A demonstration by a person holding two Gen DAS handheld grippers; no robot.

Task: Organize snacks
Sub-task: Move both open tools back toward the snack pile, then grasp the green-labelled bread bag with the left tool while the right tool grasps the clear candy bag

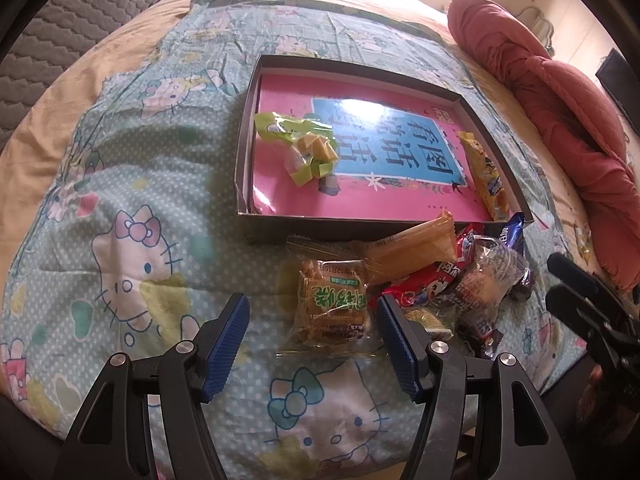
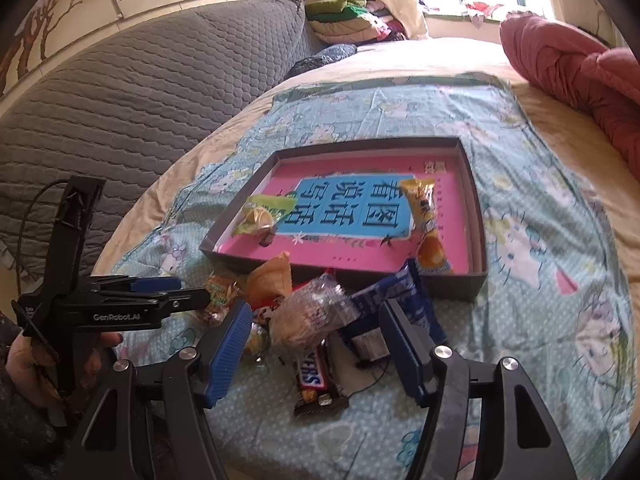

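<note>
A loose pile of snacks point(image 2: 320, 320) lies on the cartoon-print bedsheet point(image 1: 132, 216), touching the near wall of a shallow box point(image 1: 244, 152) holding two more packets. Left gripper point(image 1: 312, 340) and right gripper point(image 2: 316, 344) hover over the pile, jaws apart, holding nothing.

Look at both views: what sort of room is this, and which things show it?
Probably a bedroom: the snacks lie on a cartoon-cat bedspread, a grey quilted headboard stands behind, and a rolled red blanket lies by the window.
</note>
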